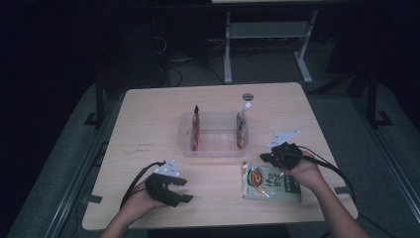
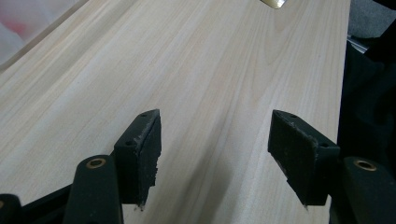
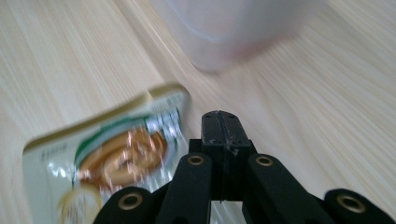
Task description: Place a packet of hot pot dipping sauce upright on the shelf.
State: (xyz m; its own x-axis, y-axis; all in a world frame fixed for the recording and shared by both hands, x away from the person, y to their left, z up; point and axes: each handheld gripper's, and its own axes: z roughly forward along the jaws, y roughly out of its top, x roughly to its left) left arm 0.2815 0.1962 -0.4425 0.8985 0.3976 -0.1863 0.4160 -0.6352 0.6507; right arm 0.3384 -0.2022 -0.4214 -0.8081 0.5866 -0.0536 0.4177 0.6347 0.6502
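Note:
A flat food pouch [image 1: 270,182] with a green band and a picture of a bowl lies on the wooden table [image 1: 148,124] at the front right. In the right gripper view the pouch [image 3: 107,158] lies just left of my right gripper [image 3: 221,122], whose jaws are pressed together with nothing between them. In the high view the right gripper [image 1: 267,157] hovers over the pouch's far edge. My left gripper [image 1: 185,190] rests at the front left, its jaws [image 2: 215,154] wide apart over bare wood. A clear plastic bin [image 1: 214,148] at mid-table holds two upright pouches [image 1: 195,130] [image 1: 241,128].
A small round dark object [image 1: 247,96] lies near the table's far edge behind the bin. The bin's corner [image 3: 224,42] looms blurred ahead of the right gripper. Table legs and cables stand on the dark floor beyond.

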